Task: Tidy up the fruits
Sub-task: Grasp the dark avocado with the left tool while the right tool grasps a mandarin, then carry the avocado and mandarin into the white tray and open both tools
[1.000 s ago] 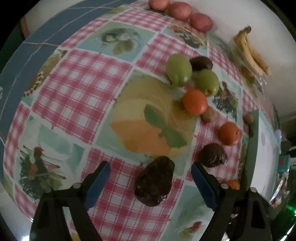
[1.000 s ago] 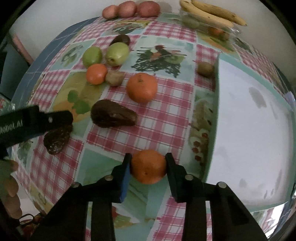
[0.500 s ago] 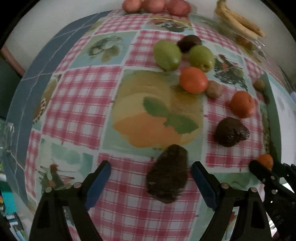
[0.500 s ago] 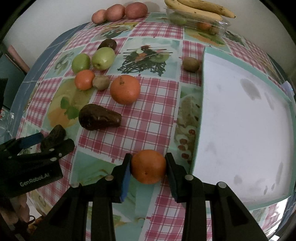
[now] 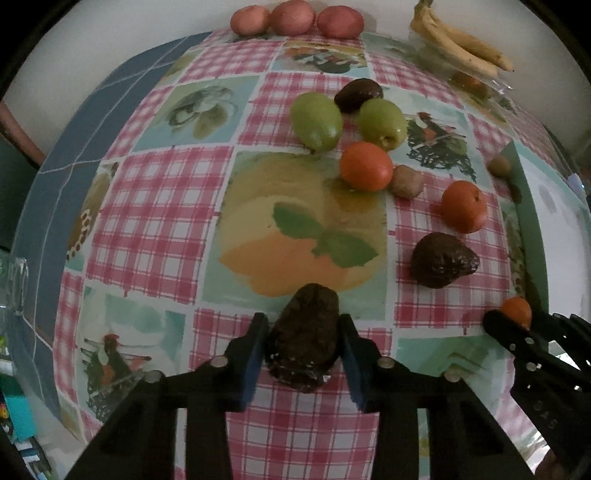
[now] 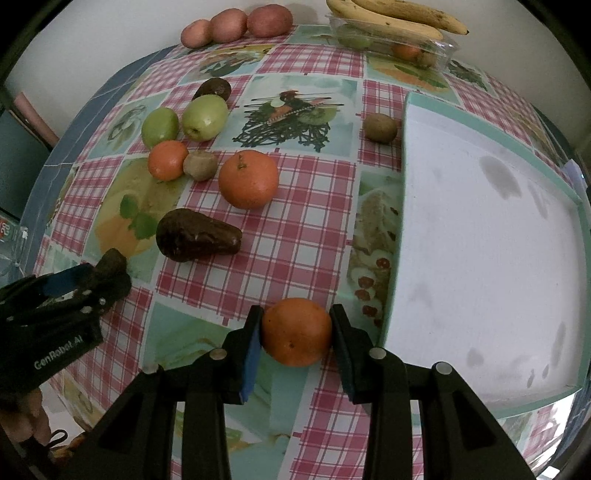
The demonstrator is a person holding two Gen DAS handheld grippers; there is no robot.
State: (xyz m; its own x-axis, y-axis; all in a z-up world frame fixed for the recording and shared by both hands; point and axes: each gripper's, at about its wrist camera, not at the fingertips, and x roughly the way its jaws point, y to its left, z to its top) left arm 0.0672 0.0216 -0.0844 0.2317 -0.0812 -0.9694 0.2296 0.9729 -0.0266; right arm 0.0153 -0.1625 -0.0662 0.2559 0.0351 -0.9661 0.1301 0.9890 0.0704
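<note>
A dark wrinkled avocado (image 5: 306, 347) lies on the checked tablecloth between the pads of my left gripper (image 5: 302, 321). Its jaws are closing, and both pads press the avocado's sides. In the right wrist view the left gripper (image 6: 99, 273) shows at the left edge with the avocado in it. My right gripper (image 6: 295, 317) is shut on an orange (image 6: 297, 332) just left of the white tray (image 6: 480, 258) with a teal rim. That orange (image 5: 517, 310) also shows at the right edge of the left wrist view.
Loose on the cloth: a second dark avocado (image 6: 195, 236), a large orange (image 6: 248, 179), a small orange (image 6: 168, 159), two kiwis (image 6: 200, 165), two green apples (image 6: 205, 117), another dark fruit (image 6: 214, 88). Three potatoes (image 6: 232, 24) and bananas on a clear box (image 6: 395, 18) line the back.
The left gripper's jaws have come together from wide apart onto the avocado, and its view has rolled. The right gripper still holds the orange in the same place.
</note>
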